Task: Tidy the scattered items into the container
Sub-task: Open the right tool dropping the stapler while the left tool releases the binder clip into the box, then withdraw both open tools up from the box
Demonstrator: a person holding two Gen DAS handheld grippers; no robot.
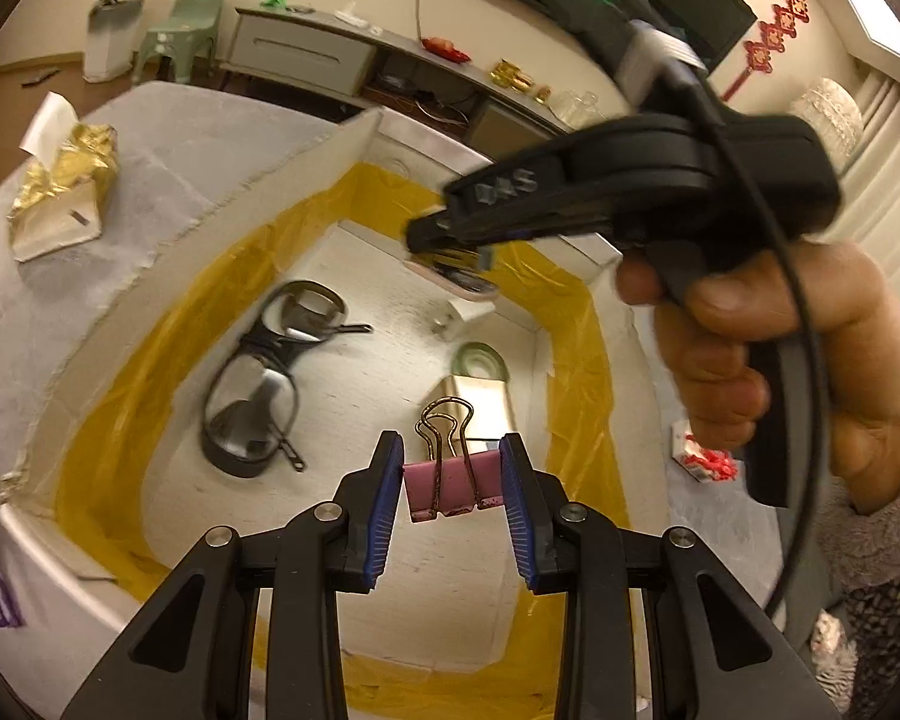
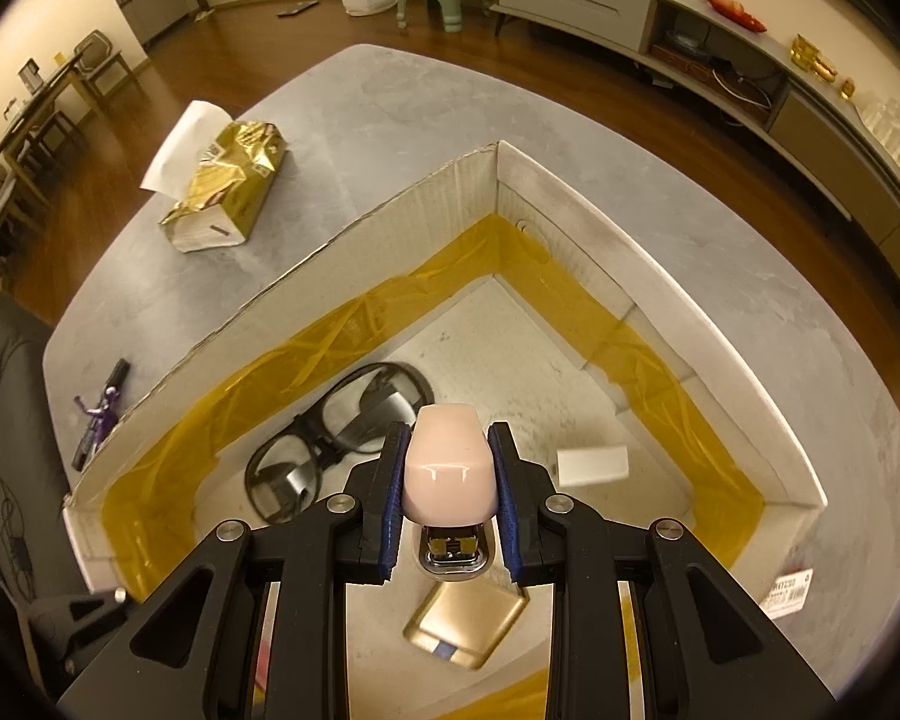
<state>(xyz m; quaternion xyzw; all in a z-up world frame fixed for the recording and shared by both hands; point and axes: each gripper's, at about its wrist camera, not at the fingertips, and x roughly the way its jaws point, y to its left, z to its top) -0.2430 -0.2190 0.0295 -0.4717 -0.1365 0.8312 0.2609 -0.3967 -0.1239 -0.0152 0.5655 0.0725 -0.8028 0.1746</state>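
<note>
Cardboard box (image 2: 570,192), open-topped, white inside with yellow tape along its lower walls, stands on a grey table (image 2: 390,114) and serves as the container. On the box floor lie black-framed glasses (image 2: 330,438), a small white block (image 2: 591,465) and a gold rectangular object (image 2: 468,624) with a ring at one end.

Left gripper (image 1: 452,477) hangs over the box floor, its blue pads part-closed on a pink binder clip (image 1: 453,489); the clip's wire handles point away from the camera, toward the gold object.

Right gripper (image 2: 447,498), held by a hand (image 1: 798,372), is clamped on a pale pink stapler (image 2: 449,468) above the box interior. The stapler's long axis runs along the fingers, its rounded end pointing forward, its metal end toward the camera.

Outside the box, on the table: a gold tissue pack (image 2: 228,186) with a sheet protruding, a purple-and-black item (image 2: 99,414) beside the box's left wall, and a white label (image 2: 789,591) whose print is unreadable. Raised lettering on the right gripper body is blurred.
</note>
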